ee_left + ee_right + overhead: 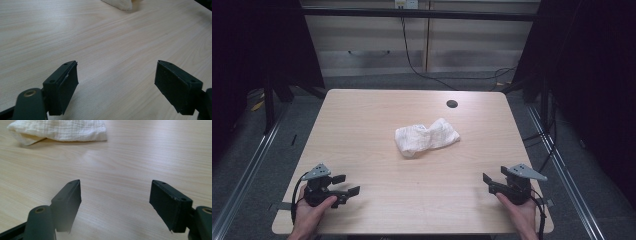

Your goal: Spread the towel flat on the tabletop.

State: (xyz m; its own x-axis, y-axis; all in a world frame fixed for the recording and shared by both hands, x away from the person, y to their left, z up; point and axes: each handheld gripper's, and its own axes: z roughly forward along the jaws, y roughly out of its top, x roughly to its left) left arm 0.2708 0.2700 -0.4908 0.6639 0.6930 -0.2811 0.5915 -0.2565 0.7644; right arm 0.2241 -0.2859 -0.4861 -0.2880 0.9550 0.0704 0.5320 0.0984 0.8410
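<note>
High view shows both tools at the near edge of the table (362, 110), one in each hand. The left gripper (348, 184) sits at the near left corner with its jaws spread and nothing between them; the right gripper (490, 182) sits at the near right corner, likewise spread wide and empty. Each points inward toward the middle of the tabletop.

Farther out, near the table's centre and well apart from both tools, lies the white cloth (426, 137) — crumpled into a loose, lumpy bundle, flat on the wood. Beyond it, toward the far edge, is a small dark cable hole (452, 104).

Judging from this, the work on the cloth has not begun: neither tool touches it, and reaching and gripping are all left to do.

The left gripper view catches just a corner of the cloth at its top edge — cut off. How the folds lie, and where its hems run, is hard to make out.
</note>
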